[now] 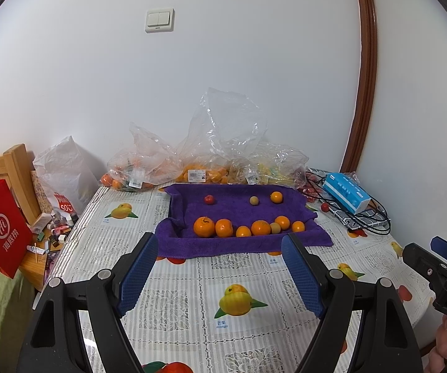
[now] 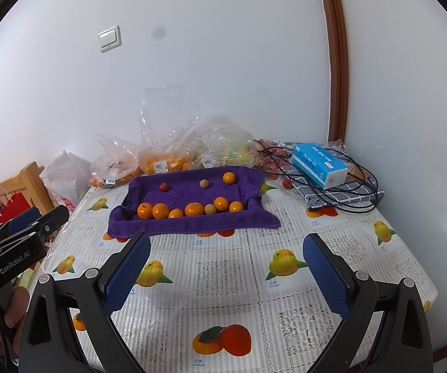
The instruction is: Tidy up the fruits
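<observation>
Both tools hang spread and empty above our bench (image 1: 192, 295): left tool (image 1: 220, 245), right tool (image 2: 226, 245). We see the fruit lying well ahead on a purple towel (image 1: 223, 245), 7 pieces in the near row (image 1: 248, 228) and 3 behind, with bagged fruit (image 1: 198, 172) against the wall.
</observation>
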{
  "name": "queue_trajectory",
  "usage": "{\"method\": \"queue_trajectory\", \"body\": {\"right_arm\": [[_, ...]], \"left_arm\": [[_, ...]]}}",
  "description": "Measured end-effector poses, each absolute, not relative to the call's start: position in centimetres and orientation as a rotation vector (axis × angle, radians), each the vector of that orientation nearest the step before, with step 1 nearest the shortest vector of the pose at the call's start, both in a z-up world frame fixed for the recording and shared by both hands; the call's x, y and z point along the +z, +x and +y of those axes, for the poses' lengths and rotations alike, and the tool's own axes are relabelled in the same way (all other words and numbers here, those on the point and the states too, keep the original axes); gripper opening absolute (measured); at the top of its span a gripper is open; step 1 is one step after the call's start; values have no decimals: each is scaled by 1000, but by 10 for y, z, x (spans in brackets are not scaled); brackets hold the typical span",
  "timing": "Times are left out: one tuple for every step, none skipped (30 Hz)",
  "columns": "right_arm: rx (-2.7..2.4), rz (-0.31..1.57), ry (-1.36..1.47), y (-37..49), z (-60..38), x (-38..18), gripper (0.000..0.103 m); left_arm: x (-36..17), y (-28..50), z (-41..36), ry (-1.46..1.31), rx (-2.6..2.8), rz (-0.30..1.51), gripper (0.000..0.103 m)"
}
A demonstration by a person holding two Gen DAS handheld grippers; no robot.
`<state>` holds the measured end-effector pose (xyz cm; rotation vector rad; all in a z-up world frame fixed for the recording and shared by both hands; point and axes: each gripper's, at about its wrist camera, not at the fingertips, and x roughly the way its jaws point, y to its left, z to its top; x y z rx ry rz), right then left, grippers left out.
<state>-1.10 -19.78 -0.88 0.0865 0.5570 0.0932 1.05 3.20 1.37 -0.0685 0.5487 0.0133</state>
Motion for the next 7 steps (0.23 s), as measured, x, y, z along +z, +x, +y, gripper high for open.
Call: {"method": "queue_trajectory", "body": {"right_arm": [[94, 558, 86, -11, -198, -9, 98], [95, 558, 86, -11, -198, -9, 98], [95, 559, 86, -11, -198, -9, 98], [94, 559, 85, -11, -198, -9, 98], [95, 557, 85, -11, -198, -9, 98], [94, 557, 85, -11, -198, -9, 98], [94, 558, 85, -11, -198, -9, 98]], "left_arm": [[14, 11, 32, -69, 13, 549, 80], [14, 10, 32, -69, 12, 549, 80], [14, 11, 33, -69, 13, 548, 80], [13, 10, 32, -69, 14, 549, 80], [14, 11, 32, -71, 16, 548, 80], [15, 12, 32, -72, 14, 547, 81], [15, 13, 32, -70, 10, 547, 81]]}}
